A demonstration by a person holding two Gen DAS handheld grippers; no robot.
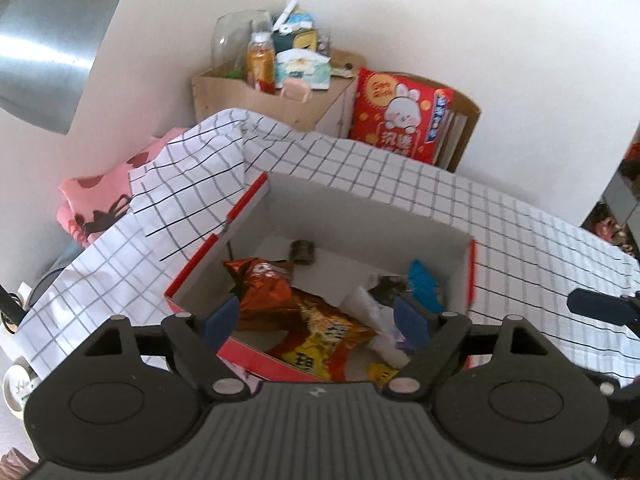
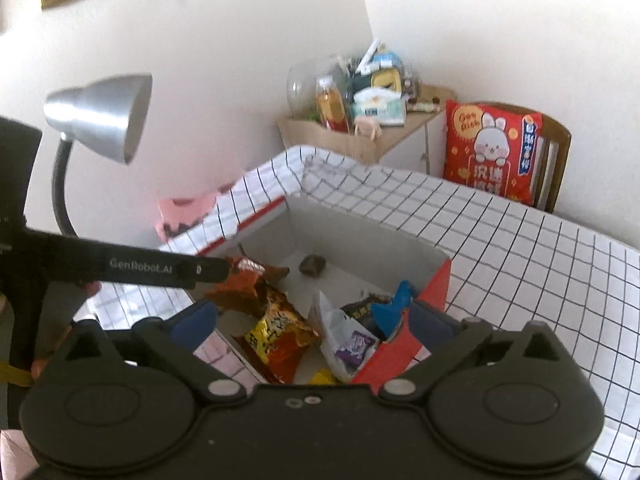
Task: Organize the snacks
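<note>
Red-edged box (image 1: 400,216): on my checked desk (image 1: 540,256), holding the snacks.
Orange bag (image 1: 272,292): inside, left part.
Blue packet (image 1: 424,282): inside, right part.
My left tool (image 1: 320,316): spread, empty, above box.
My right tool (image 2: 316,316): spread, empty, above box.

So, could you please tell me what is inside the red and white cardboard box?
Orange-brown crinkled snack bag, yellow-red packet, white wrapper, blue packet, small dark lump. Anything beneath them is covered.
</note>
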